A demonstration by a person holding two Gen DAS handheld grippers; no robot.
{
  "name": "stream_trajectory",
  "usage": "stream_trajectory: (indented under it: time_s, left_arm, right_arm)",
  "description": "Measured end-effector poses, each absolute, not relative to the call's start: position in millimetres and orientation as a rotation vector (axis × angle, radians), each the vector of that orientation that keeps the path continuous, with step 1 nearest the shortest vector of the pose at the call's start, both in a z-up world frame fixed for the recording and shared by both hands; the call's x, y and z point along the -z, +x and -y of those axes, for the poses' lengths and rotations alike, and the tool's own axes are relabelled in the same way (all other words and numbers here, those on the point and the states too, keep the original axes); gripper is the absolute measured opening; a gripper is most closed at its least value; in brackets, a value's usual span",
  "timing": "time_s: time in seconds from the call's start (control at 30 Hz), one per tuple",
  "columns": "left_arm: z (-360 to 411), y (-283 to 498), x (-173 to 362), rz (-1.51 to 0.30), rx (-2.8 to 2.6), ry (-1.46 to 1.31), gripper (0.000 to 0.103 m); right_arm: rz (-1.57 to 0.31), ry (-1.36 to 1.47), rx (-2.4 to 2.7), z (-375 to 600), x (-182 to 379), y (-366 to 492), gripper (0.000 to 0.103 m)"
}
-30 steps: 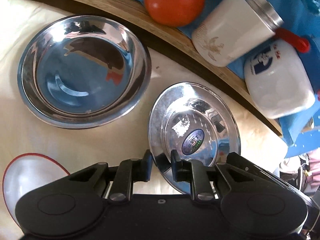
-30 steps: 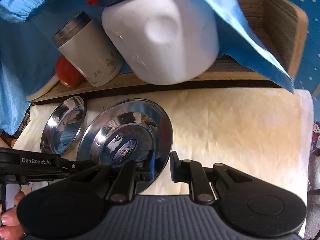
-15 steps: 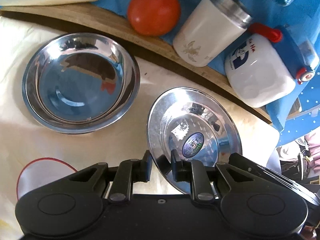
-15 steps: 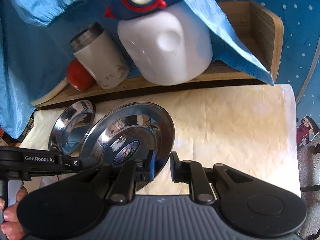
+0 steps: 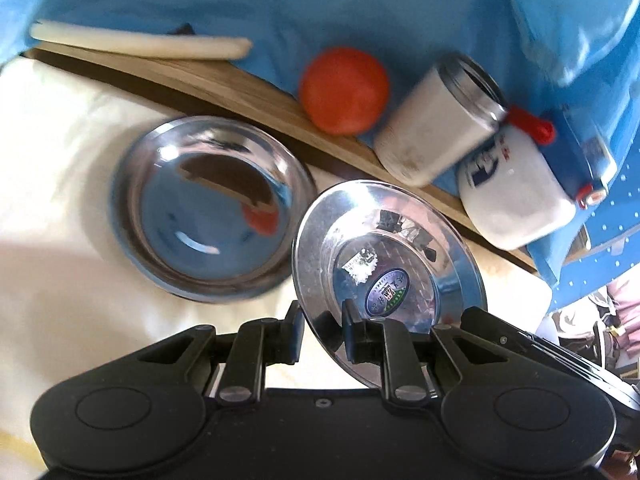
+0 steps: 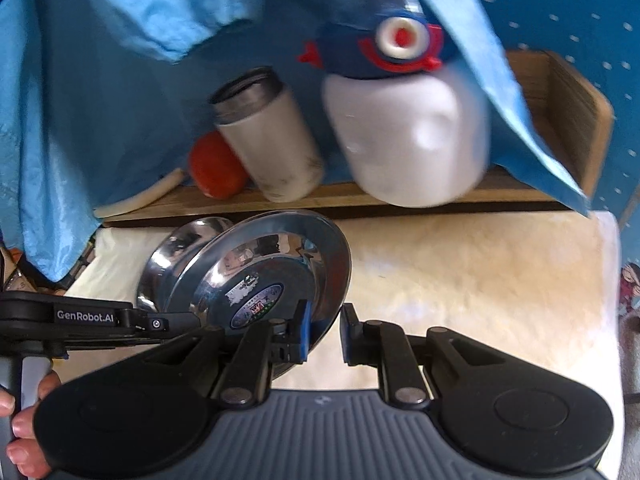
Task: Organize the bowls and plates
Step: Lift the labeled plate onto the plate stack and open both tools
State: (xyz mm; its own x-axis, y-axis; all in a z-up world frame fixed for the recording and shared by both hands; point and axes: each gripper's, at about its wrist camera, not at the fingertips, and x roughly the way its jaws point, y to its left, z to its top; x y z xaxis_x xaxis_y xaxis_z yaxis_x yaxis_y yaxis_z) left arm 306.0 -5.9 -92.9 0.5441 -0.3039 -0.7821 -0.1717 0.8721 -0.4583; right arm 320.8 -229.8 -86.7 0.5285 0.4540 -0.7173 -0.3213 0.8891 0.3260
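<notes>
A small steel plate (image 5: 388, 256) with a round sticker is held tilted above the cream cloth, gripped on opposite rims by both grippers. My left gripper (image 5: 322, 330) is shut on its near-left rim. My right gripper (image 6: 324, 328) is shut on its right rim; the plate (image 6: 276, 276) shows there too. A larger steel bowl (image 5: 208, 204) rests on the cloth to the left, just beyond and partly behind the plate in the right wrist view (image 6: 176, 248).
A wooden tray edge (image 5: 240, 84) runs behind, draped in blue cloth, holding a red tomato (image 5: 344, 90), a white steel-topped canister (image 5: 436, 120), a white jug with blue and red lid (image 5: 520, 196) and a pale stick (image 5: 140, 42). The other hand holds the left gripper's handle (image 6: 24, 400).
Both grippers have lifted the plate and pulled back; it now tilts and overlaps the bowl's near edge. The red-rimmed white dish at lower left has left the left wrist view.
</notes>
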Motion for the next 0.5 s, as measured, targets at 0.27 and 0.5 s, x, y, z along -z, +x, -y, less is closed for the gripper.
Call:
stream_trajectory:
  time_s: [0.27,0.5]
  left_arm:
    - [-42,304,90,-0.974,0.015,-0.535,0.021]
    - [-79,307,94,-0.977,-0.03,-0.536,0.021]
  right_arm:
    - [-0.902,0.139,-0.54,178,85,330,0.017]
    - [-0.92,0.124,-0.583,137,89,339,0.018]
